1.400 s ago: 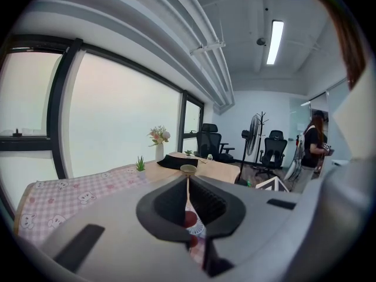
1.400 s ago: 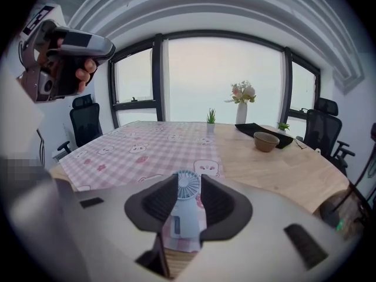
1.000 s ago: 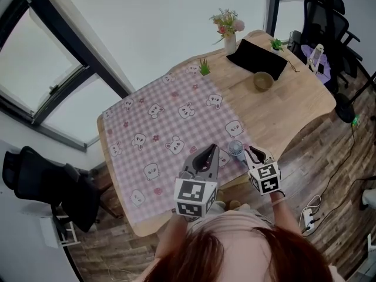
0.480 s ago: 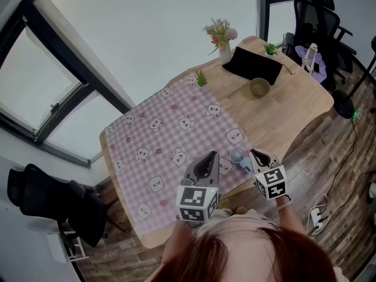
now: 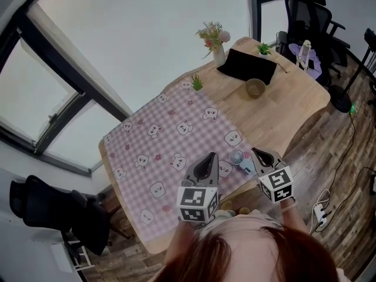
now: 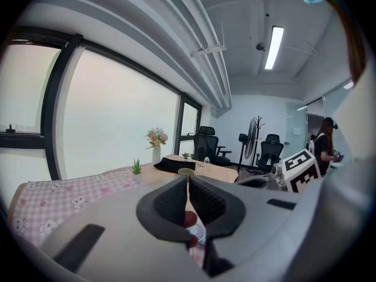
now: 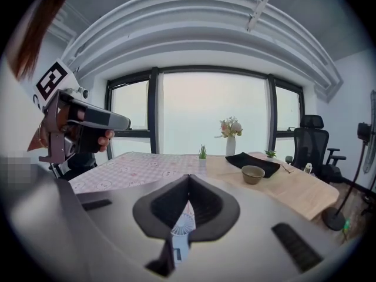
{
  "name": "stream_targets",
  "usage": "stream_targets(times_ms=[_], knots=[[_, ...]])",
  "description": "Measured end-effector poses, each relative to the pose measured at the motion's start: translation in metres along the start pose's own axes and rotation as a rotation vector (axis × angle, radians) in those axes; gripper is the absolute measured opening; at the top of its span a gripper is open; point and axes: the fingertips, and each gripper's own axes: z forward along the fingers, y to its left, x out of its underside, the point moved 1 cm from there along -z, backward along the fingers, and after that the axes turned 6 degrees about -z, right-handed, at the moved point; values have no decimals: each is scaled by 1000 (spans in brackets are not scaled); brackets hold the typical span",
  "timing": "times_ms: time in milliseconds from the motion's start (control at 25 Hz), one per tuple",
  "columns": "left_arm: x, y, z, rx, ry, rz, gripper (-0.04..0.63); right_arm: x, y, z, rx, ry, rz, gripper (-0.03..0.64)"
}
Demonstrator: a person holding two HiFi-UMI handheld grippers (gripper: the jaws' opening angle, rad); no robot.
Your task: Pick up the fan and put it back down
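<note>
A small white and pale blue hand fan (image 5: pixel 237 157) lies on the pink checked tablecloth (image 5: pixel 164 140) near the table's front edge. My right gripper (image 5: pixel 257 152) hovers just right of it and above it. Its jaws have just closed on nothing and stand shut. In the right gripper view the fan (image 7: pixel 183 223) shows below the shut right gripper (image 7: pixel 188 178), apart from it. My left gripper (image 5: pixel 211 155) is shut too, a little left of the fan. In its own view the left gripper (image 6: pixel 188 178) holds nothing.
On the bare wooden table (image 5: pixel 294 110) at the back stand a bowl (image 5: pixel 255 87), a black pouch (image 5: pixel 247 66), a flower vase (image 5: pixel 215 43) and two small plants (image 5: pixel 197 84). Office chairs (image 5: pixel 305 10) stand beyond the table, and a power strip (image 5: pixel 322 213) lies on the floor.
My right gripper has risen away from the fan, which stays lying on the cloth. The left gripper has barely moved.
</note>
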Motion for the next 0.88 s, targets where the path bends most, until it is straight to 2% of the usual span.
stream_targets(times_ms=[360,600,880], knots=[[-2,-2,3,8,-3,7,15,-21,-4,-12,14,-56,-16,0],[-4,-3,2,11,-1,12,15,-39,-8,-22,24,-123,28,0],[-7,-1,6,13,-2,12,15,-51,-13,-26,31,-157,41,0]])
